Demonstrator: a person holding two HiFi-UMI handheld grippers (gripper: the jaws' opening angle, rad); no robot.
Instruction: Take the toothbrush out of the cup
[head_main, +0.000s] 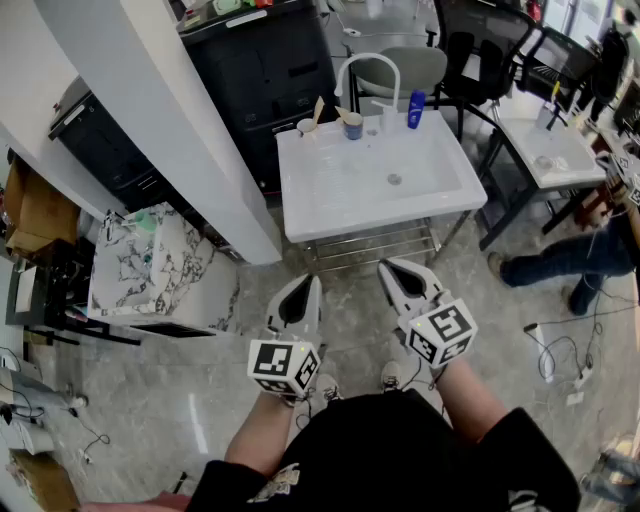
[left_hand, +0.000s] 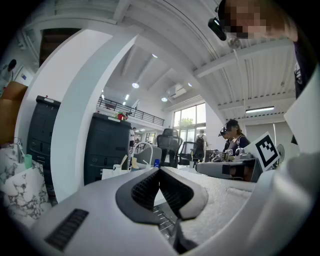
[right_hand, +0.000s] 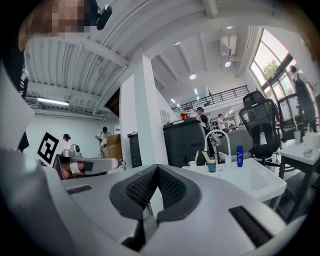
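Hands hold two grippers low in the head view, side by side above the shiny floor (head_main: 200, 400). The left gripper (head_main: 297, 288) has its jaws pressed together, and nothing is between them. The right gripper (head_main: 400, 268) is pressed together too, and it is empty as well. Both point level toward the sink, and neither one touches it.

Past the grippers stands a white sink (head_main: 330, 205) on a metal stand. The bowl of the sink has nothing in it but the drain.

Along the back edge of the sink stand a few small things in a row. A white cup (head_main: 307, 127) is on the left with a tan brush (head_main: 318, 108) leaning in it. Just beside it is a blue cup (head_main: 352, 128), and a tan toothbrush (head_main: 345, 113) stands inside it, tilted to the left. Next comes a tall white tap (head_main: 370, 55) with a round bend. A blue bottle (head_main: 415, 108) stands upright to the right of the tap.

Behind the sink is a gray chair (head_main: 410, 65). To the left of it is a big black cabinet (head_main: 265, 70), and a wide white pillar (head_main: 170, 120) runs down the left side.
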